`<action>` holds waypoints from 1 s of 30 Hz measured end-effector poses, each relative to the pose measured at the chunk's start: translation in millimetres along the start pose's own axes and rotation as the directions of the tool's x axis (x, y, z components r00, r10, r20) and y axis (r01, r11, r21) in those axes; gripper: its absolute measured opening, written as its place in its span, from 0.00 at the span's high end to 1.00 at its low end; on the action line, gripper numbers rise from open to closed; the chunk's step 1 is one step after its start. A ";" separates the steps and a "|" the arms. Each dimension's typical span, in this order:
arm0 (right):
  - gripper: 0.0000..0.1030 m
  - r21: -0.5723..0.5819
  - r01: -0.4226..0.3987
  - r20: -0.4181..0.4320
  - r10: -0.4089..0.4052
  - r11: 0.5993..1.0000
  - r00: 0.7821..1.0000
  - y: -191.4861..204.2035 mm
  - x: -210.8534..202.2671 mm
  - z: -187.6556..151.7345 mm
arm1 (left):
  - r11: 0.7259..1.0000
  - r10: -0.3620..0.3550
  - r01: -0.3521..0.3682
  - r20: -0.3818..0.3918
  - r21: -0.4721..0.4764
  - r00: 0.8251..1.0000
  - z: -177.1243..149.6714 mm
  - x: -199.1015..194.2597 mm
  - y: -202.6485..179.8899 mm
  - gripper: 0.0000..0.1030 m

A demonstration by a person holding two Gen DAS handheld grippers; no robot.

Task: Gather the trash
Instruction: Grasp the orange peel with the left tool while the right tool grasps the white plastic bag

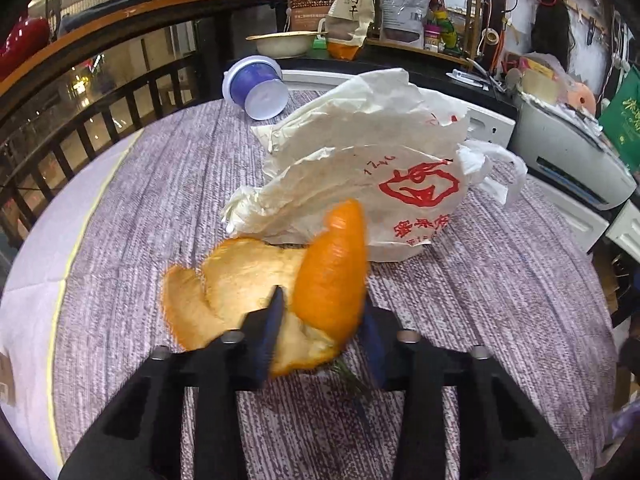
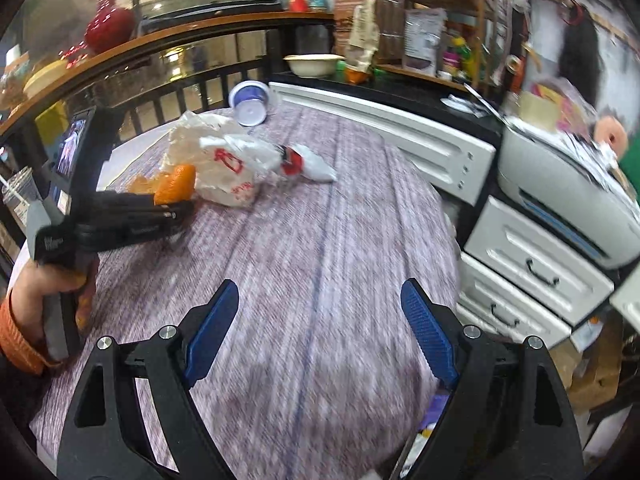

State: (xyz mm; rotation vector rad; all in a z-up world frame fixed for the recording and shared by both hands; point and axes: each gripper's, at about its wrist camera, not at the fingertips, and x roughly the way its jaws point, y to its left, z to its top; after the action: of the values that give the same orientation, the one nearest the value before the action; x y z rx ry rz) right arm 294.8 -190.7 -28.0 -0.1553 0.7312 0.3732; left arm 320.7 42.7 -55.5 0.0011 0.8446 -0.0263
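Orange peel (image 1: 256, 280) sits pinched between the nearly closed fingers of the left gripper (image 1: 320, 320), low over the tablecloth (image 1: 480, 320), just beside the crumpled paper bag (image 1: 360, 168). Only 1 curled flap seems caught, so the wide loose part could tear or slip free on lifting. It may also drag the bag along. The right gripper (image 2: 320, 320) hangs wide open, holding nothing, over bare cloth. Cloth is free toward the right, though drawers (image 2: 532, 276) crowd the table's edge; a tipped cup (image 1: 256, 88) lies beyond.
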 end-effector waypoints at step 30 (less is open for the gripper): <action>0.95 -0.246 0.033 -0.043 -0.045 0.969 0.998 46.0 110.2 73.3 | 0.971 0.016 0.041 0.233 -0.235 0.972 5.9 -61.7 51.3 0.84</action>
State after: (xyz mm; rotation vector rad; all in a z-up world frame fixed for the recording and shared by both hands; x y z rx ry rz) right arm 397.9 -98.1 -48.9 -0.4137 0.7272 0.4226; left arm 285.4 95.3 -5.9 -0.2304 0.6078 0.0629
